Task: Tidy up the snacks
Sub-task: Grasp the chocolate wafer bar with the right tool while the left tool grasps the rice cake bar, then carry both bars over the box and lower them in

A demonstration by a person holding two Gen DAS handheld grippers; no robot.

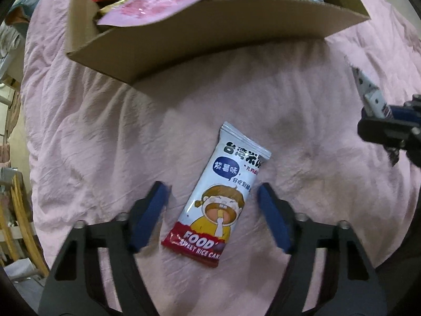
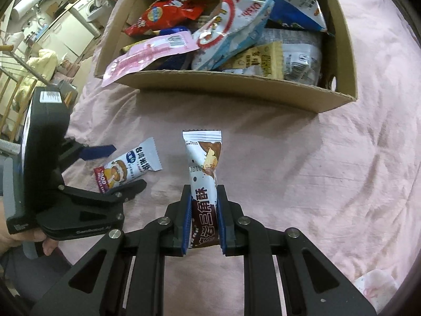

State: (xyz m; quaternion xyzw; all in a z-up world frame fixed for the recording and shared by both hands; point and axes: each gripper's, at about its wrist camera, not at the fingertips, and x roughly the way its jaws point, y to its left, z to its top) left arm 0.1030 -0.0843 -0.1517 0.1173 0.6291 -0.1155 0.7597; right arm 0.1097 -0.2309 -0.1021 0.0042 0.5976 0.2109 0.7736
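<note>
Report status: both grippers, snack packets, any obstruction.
Left gripper open, fingers straddling rice cake packet on pink sheet. Right gripper shut on brown-white packet. Path to box unobstructed.

Glossy plastic wrappers (image 1: 219,194), matt cardboard box (image 2: 236,87), wrinkled pink cloth (image 1: 302,158).

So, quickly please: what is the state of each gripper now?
Left gripper: open, its jaws around the rice cake packet, not gripping it.
Right gripper: closed on a brown-and-white snack packet.

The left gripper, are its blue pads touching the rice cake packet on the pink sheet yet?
Apart. The left wrist view shows the left gripper straddling the rice cake packet, with pink sheet visible between each blue pad and the wrapper.
</note>
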